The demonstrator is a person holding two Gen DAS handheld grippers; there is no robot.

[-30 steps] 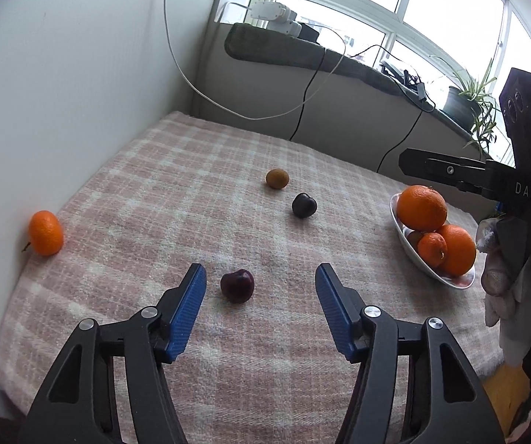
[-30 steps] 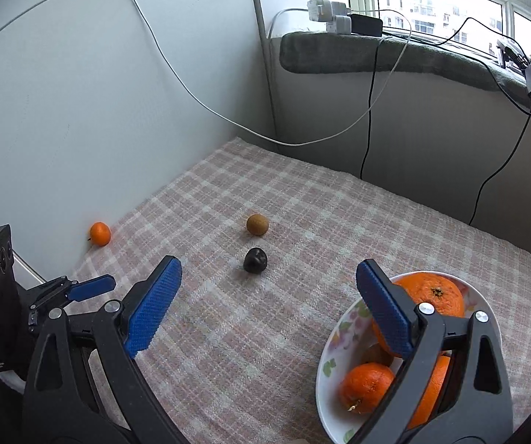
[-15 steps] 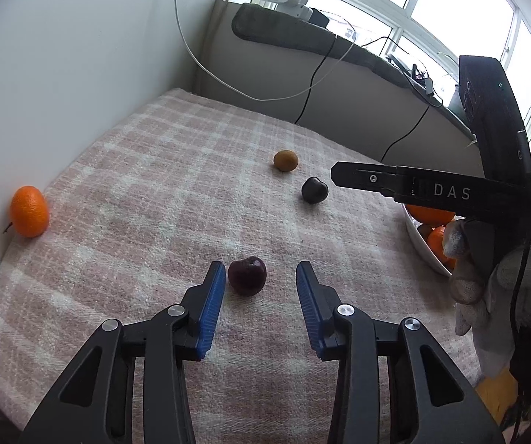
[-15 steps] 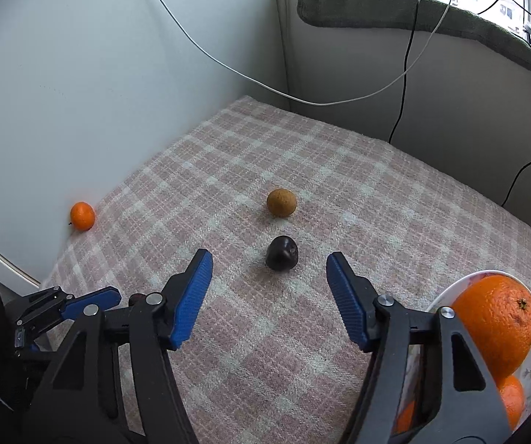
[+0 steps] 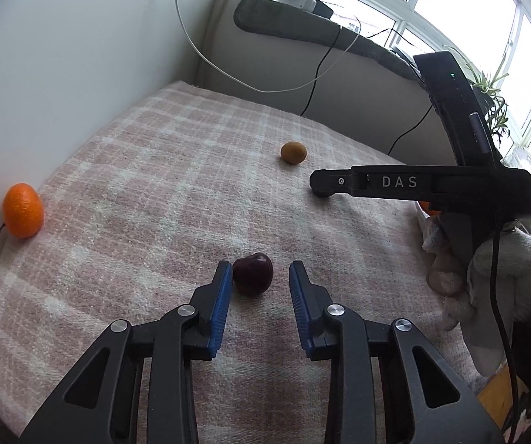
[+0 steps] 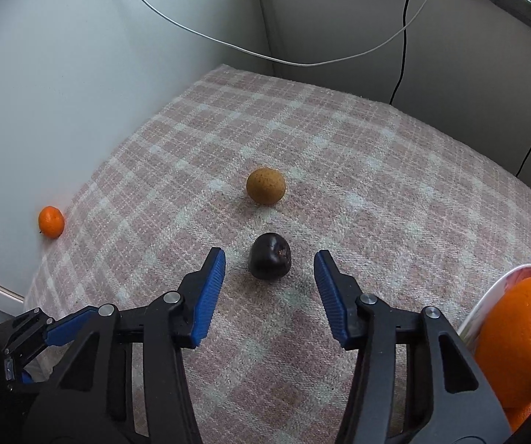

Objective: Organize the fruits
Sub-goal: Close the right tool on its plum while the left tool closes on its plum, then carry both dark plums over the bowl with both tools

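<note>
My left gripper (image 5: 260, 277) is open with a dark red plum (image 5: 252, 273) between its blue fingertips, against the left pad. My right gripper (image 6: 269, 268) is open around a black plum (image 6: 270, 261) lying on the checked cloth (image 6: 376, 192). A brown round fruit (image 6: 266, 186) lies just beyond it and also shows in the left wrist view (image 5: 293, 152). A small orange (image 5: 22, 210) rests against the left wall; it also shows in the right wrist view (image 6: 51, 221). A white bowl (image 6: 494, 296) at the right edge holds oranges (image 6: 520, 336).
The right gripper's black body (image 5: 424, 185) crosses the left wrist view and hides the black plum. White and black cables (image 6: 302, 63) hang along the back wall. A padded ledge (image 5: 321, 33) with a power strip runs under the window.
Both grippers moved forward and down. The left jaws narrowed around the dark red plum. The right jaws narrowed and now flank the black plum.
</note>
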